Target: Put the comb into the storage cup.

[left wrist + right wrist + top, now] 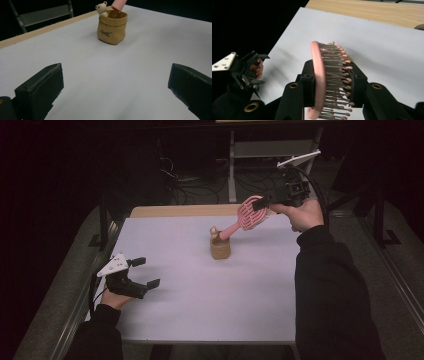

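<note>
The right gripper (261, 204) is clamped on the head of a pink hairbrush (248, 214), one jaw against the pink back and the other pressed into the bristles, as the right gripper view shows up close (322, 80). The brush hangs in the air at a slant over the far right part of the white table (200, 295), and its handle end points down into the mouth of a small tan pouch (220, 248) standing upright near the table's middle (a little bear figure (101, 8) peeks over the pouch's rim). Whether the handle tip touches the pouch's inside can't be told. Over at the near left edge, the left gripper (145, 272) sits low above the table with its jaws spread wide and nothing between them, well apart from the pouch.
</note>
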The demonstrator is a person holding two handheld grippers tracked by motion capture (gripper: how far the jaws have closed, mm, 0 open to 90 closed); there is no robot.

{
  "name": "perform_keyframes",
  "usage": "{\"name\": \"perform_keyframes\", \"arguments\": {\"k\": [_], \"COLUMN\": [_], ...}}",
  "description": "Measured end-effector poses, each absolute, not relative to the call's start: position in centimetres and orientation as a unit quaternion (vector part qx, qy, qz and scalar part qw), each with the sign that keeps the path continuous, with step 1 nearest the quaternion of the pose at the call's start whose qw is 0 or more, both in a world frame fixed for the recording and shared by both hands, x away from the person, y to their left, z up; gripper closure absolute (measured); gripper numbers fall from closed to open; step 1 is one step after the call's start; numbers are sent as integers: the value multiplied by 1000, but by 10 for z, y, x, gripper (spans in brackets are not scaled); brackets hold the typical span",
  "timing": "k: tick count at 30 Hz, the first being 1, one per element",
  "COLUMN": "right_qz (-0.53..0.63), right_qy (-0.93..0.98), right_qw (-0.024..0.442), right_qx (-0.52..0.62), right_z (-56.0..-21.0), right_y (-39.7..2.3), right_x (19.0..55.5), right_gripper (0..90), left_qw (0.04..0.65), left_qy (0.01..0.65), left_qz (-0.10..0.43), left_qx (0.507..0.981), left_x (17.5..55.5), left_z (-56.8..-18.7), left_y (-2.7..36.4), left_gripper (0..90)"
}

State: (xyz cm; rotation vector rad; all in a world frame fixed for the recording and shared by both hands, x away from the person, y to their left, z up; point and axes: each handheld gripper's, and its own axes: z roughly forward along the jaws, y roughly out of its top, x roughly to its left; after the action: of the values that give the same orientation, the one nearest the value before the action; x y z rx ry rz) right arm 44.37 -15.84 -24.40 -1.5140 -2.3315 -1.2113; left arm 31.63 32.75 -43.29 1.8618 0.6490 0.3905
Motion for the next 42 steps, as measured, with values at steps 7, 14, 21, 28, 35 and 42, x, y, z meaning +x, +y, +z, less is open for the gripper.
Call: {"name": "perform_keyframes", "arguments": {"k": [7,14,21,28,35,42], "right_qz": [-390,-383,-371,-366,-362,-367], "right_qy": [-771,-775,-777,-777,-778,-772], "right_qw": [55,57,59,63,67,71], "right_qx": [-501,-500,-504,-508,-510,-514], "right_z": [-253,-261,-274,-285,-294,-297], "right_y": [-151,-142,-133,-125,-118,-121], "right_x": [449,453,458,465,471,473], "right_gripper": [633,633,632,632,632,632], "left_qw": [535,530,533,537,537,535], "left_qy": [284,286,287,288,287,285], "left_qz": [166,159,160,157,156,155], "left_qx": [778,782,779,777,778,780], "left_x": [314,316,316,316,316,317], "left_z": [-439,-444,-444,-444,-444,-444], "left_y": [335,336,336,336,336,334], "left_gripper": [0,0,0,0,0,0]}}
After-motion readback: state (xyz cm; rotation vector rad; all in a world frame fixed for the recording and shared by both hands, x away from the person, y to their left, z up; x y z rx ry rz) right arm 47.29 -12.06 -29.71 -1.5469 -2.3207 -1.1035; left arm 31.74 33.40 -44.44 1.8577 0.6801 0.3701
